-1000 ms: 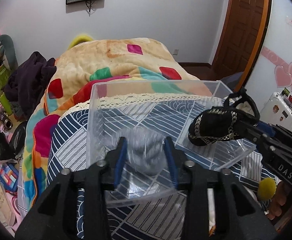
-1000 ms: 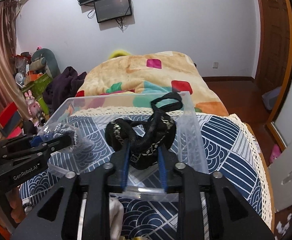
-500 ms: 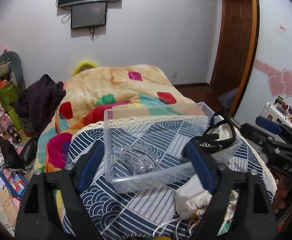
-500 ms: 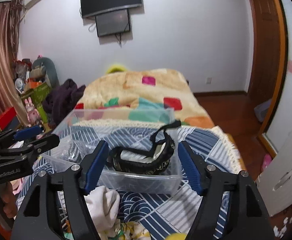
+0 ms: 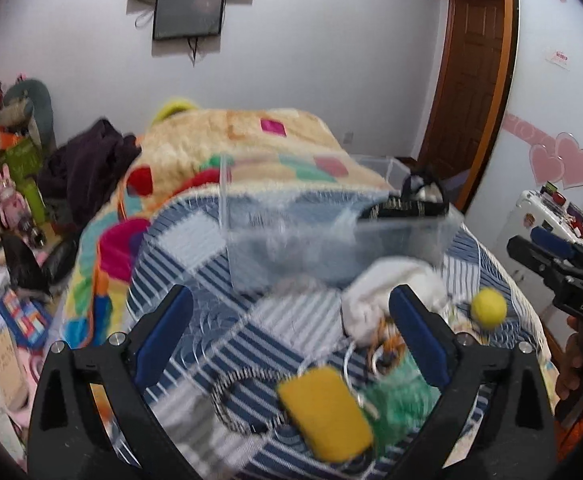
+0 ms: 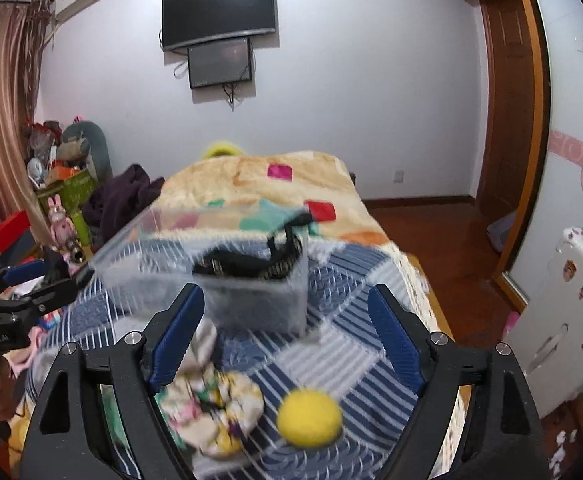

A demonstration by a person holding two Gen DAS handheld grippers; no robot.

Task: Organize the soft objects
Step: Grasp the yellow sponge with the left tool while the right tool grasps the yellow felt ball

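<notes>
Bed (image 5: 195,248) cluttered; left gripper (image 5: 291,334) and right gripper (image 6: 285,332) spread, empty; yellow ball (image 6: 309,417) near right edge could roll off if nudged.

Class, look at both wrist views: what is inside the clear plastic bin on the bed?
Inside the clear plastic bin, a black strap with pale trim lies against the right-hand end, one loop rising above the rim. Blur and the hazy walls hide the rest of the floor, so other contents cannot be told.
</notes>
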